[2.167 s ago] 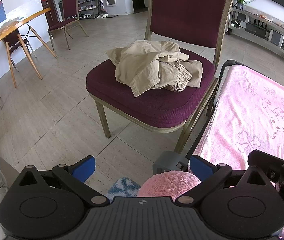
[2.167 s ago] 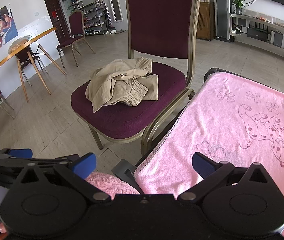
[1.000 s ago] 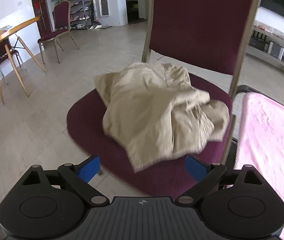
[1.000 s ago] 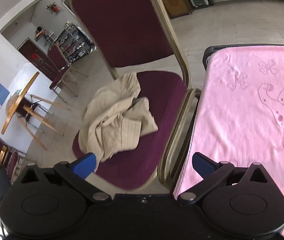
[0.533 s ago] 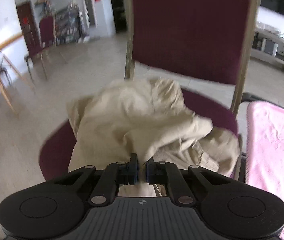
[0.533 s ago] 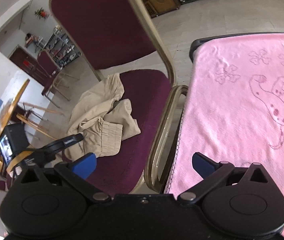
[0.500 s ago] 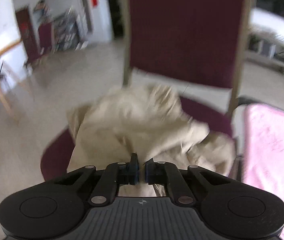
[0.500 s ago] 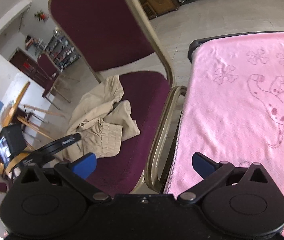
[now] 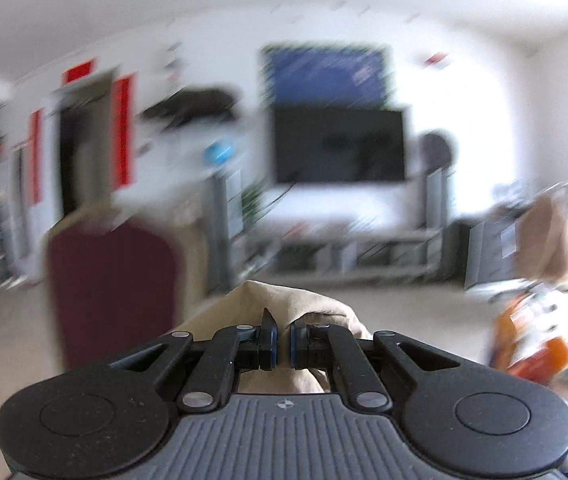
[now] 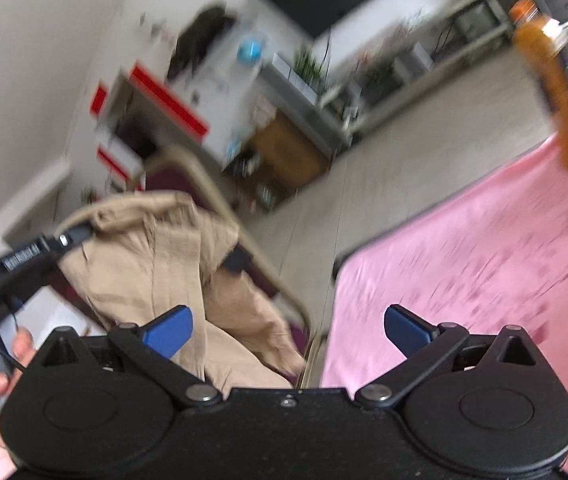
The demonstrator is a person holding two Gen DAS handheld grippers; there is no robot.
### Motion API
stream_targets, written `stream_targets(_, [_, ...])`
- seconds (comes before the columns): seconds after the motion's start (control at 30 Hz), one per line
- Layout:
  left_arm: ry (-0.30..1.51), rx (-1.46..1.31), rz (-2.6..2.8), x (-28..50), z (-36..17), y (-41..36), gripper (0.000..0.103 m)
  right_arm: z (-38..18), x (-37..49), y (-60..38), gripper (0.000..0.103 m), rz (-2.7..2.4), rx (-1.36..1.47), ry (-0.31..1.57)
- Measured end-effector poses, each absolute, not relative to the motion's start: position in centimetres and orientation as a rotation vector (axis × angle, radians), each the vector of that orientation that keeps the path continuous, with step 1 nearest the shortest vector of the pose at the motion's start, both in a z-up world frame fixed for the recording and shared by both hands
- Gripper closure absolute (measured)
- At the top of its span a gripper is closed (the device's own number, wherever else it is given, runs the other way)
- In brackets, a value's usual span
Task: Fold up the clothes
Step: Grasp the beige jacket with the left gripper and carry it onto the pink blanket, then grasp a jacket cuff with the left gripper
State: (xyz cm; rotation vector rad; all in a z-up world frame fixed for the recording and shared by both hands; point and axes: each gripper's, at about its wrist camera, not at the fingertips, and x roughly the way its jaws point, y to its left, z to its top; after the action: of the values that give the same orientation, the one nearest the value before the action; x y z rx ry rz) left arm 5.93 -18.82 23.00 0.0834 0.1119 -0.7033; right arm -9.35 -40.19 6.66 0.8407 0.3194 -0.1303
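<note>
One gripper, the left gripper (image 9: 280,342), pinched the beige garment (image 10: 152,256), which hung long beside the pink table (image 10: 484,264); the right gripper (image 10: 288,330) stood wide and empty.

Daylight flooded the room, blowing out the white wall (image 9: 484,128) and a window edge at three o'clock. Motion blur smeared everything in the left wrist view except the gripper body, the television (image 9: 340,146) reduced to a soft dark slab. The right wrist view streaked diagonally across the pink blanket (image 10: 484,264). Fisheye bending curved both frames, with black corners at the rim.
</note>
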Motion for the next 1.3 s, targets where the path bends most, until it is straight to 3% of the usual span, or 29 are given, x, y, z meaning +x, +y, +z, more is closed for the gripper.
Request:
stream_targets(0.13, [0.017,0.014,-0.853,2.4,24.5,-21.9,0.099,8.8,-15.0,-42.8,0.0,-0.2,0.811,0.208])
stream_targets(0.23, [0.081,-0.04,-0.895,2.9,21.0,-22.4,0.098,9.1,-17.6,-43.9,0.0,-0.232,0.785,0.179])
stream_targets(0.33, [0.252,-0.086,-0.845,5.5,13.7,-21.6,0.097,7.4,-19.3,-44.5,0.0,-0.263,0.766,0.212])
stream_targets(0.6, [0.902,0.059,-0.382,14.0,-12.8,-12.6,0.096,-2.5,-20.2,-45.5,0.0,-0.317,0.826,0.517])
stream_targets(0.67, [0.875,0.071,-0.364,13.3,-13.4,-10.9,0.095,-4.9,-20.2,-45.7,0.0,-0.331,0.866,0.57])
stream_targets(0.73, [0.833,0.087,-0.357,11.4,-13.1,-10.0,0.084,-6.8,-20.4,-45.6,0.0,-0.337,0.911,0.601])
stream_targets(0.8, [0.797,0.109,-0.383,7.6,-11.0,-10.9,0.067,-8.2,-20.1,-45.1,0.0,-0.323,0.945,0.626])
stream_targets(0.9, [0.81,0.168,-0.469,6.9,-9.4,-13.7,0.061,-10.0,-19.4,-43.9,0.0,-0.291,0.971,0.669])
stream_targets(1.03, [0.845,0.259,-0.539,6.1,-11.1,-18.2,0.049,-11.7,-18.7,-42.2,0.002,-0.272,0.973,0.717])
stream_targets(1.1, [0.85,0.325,-0.535,6.3,-12.6,-21.0,0.036,-12.3,-18.6,-42.3,0.007,-0.266,0.982,0.719])
stream_targets(1.3, [0.905,0.562,-0.474,5.0,-14.4,-26.6,0.033,-14.7,-18.6,-43.7,0.008,-0.239,1.059,0.704])
